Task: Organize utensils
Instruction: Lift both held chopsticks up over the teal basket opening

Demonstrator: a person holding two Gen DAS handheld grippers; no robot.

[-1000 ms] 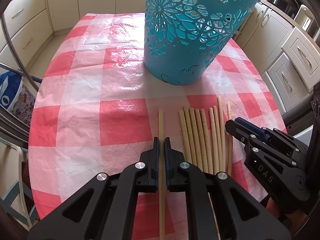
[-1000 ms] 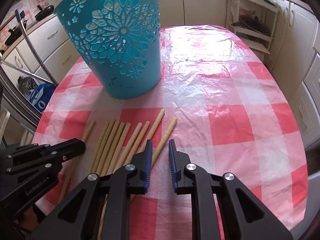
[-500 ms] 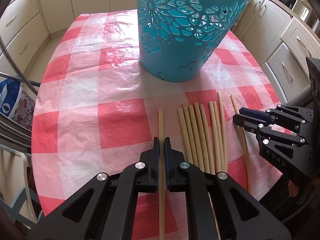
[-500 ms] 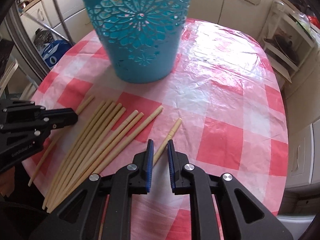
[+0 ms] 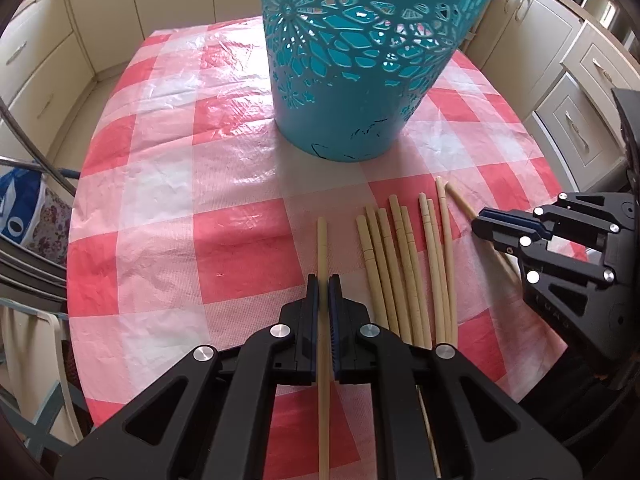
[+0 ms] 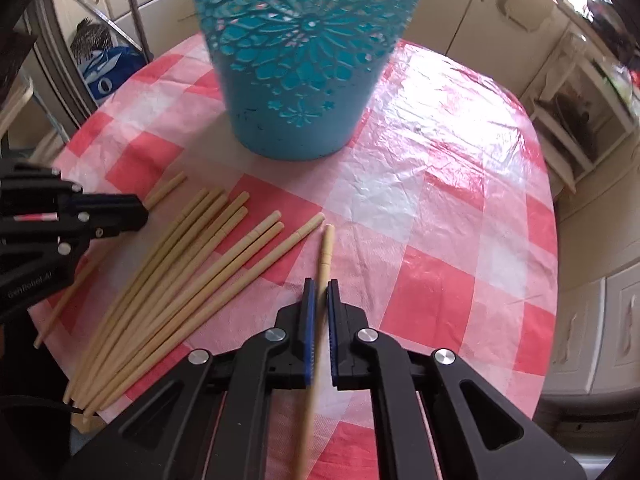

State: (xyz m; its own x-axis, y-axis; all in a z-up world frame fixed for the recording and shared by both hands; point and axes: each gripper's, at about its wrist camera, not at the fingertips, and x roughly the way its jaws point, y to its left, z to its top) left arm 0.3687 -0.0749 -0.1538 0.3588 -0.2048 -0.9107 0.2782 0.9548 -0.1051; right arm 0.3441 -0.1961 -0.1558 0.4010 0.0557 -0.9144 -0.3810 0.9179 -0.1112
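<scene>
From my left wrist camera, the left gripper is clamped narrow on a single chopstick, which runs straight between the pads and pokes out toward the far side over the checked tablecloth. Just right of it a loose bundle of chopsticks lies flat on the cloth, tips fanned toward the teal basket standing upright at the far middle of the table. At the right edge I see my right gripper, its tips pressed together around another chopstick that slants out beyond them, just right of the bundle.

From my right wrist camera, the right gripper is pinched narrow on that chopstick, which passes between the blue pads and points toward the basket. The bundle lies to the left, spread across the tablecloth. Farther left, the left gripper comes in from the edge with its chopstick sticking out past the tips. Cream cabinets stand behind the table.
</scene>
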